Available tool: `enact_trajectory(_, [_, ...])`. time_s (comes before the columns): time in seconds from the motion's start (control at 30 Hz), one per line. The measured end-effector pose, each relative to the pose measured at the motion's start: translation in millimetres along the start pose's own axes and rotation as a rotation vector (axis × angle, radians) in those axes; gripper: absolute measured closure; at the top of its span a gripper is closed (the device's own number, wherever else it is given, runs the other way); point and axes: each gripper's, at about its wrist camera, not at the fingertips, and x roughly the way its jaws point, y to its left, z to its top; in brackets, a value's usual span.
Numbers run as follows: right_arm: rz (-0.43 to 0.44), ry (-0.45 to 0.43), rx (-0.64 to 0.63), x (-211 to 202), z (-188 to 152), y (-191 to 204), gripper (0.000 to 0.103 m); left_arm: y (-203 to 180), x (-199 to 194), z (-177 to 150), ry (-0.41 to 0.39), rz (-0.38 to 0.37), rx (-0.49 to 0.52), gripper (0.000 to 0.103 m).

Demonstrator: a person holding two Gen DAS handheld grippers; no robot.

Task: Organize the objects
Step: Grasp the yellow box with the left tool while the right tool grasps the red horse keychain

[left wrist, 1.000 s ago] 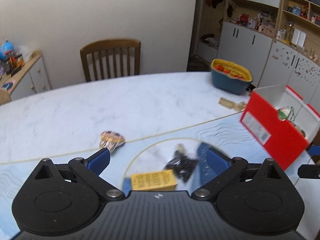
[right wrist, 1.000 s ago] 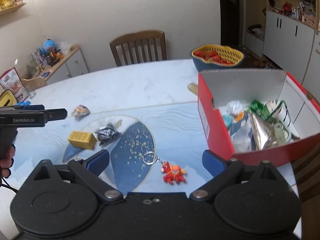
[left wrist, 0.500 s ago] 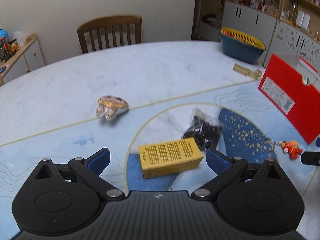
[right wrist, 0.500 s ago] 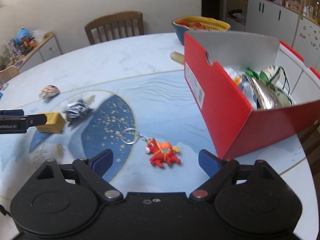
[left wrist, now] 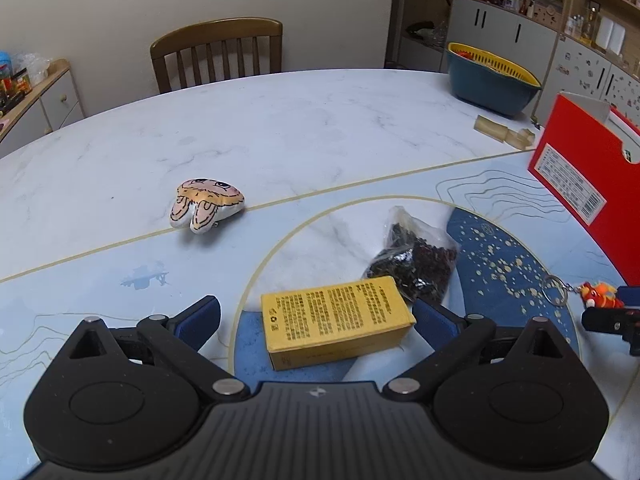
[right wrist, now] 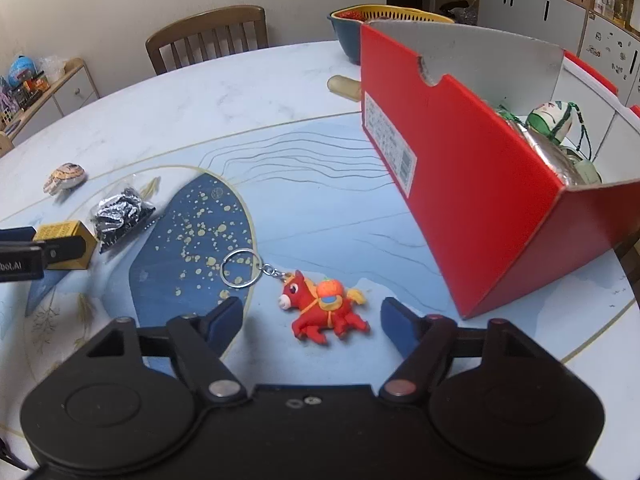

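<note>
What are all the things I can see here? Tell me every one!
Yellow cardboard box: one, between the left fingers.
Clear bag of dark bits: one, touching the yellow box's far end.
Cartoon-face soft toy: one, tan and white, on the marble table.
Red horse keychain: one, between the right fingers.
Red shoebox: one, open, items inside.
Blue basin with yellow strainer: one, far edge.
Wooden chair: one, behind table.
Left gripper: open.
Right gripper: open.

Bag (left wrist: 412, 264) just behind carton (left wrist: 336, 316)
</note>
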Motion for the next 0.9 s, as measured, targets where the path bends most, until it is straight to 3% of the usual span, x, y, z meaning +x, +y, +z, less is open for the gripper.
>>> enact_trajectory(0.2, [-0.013,-0.010,-0.033,-0.1,0.6,3.5,0.039,-1.6,-0.1,1.4,-0.007,-0.006,0.006,0.008])
enact_trajectory(0.4, [-0.037,-0.012,-0.049,-0.5,1.4,4.8,0.052,-9.7,-3.7,1.3,-0.016,-0.017,0.038,0.027])
enact_trajectory(0.47, [-0.037,-0.013,-0.050,-1.0,1.2,4.6,0.056,-12.8,-4.2,1.2,-0.013,-0.004,0.056,0.028])
enact_trajectory(0.9, [-0.002,-0.014,-0.047,-25.6,3.3,7.8,0.058,-17.4,-25.9,4.0,0.022,-0.007,0.039,0.028])
